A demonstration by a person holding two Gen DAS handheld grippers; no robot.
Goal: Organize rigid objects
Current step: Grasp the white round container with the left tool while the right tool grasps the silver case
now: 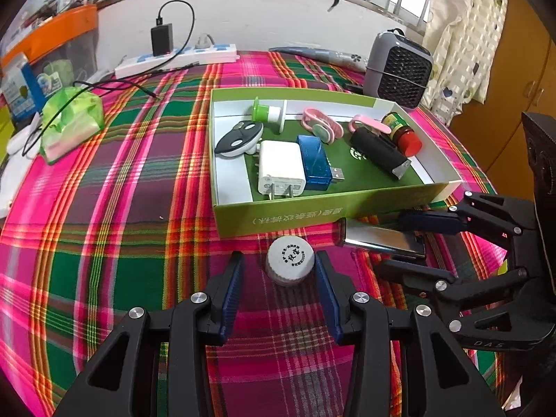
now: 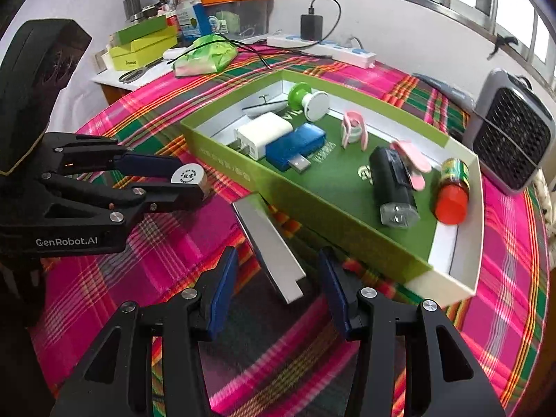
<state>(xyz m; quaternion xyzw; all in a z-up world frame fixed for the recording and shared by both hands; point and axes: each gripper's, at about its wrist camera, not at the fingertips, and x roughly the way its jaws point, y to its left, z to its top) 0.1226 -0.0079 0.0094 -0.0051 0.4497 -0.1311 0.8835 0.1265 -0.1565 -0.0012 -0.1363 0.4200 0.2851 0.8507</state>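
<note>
A white ribbed bottle cap [image 1: 290, 260] stands on the plaid cloth between the tips of my left gripper [image 1: 278, 257]. That gripper is open: its right pad is at the cap's side and a gap shows on the left. The right wrist view shows the same cap [image 2: 189, 177] and left gripper [image 2: 193, 179]. A silver metal bar [image 2: 271, 246] lies on the cloth along the front wall of the green box [image 2: 330, 222]. My right gripper [image 2: 278, 253] straddles the bar's near end, open, with gaps on both sides. The left wrist view also shows this bar [image 1: 382, 239].
The green box [image 1: 312, 205] holds a white charger [image 1: 279, 170], a blue USB device [image 1: 318, 163], a black torch [image 1: 378, 153], a red-capped jar [image 1: 403, 132], pink clips and a green spool. Behind it stand a grey heater [image 1: 399, 69], a power strip [image 1: 177, 57] and a green bag [image 1: 73, 118].
</note>
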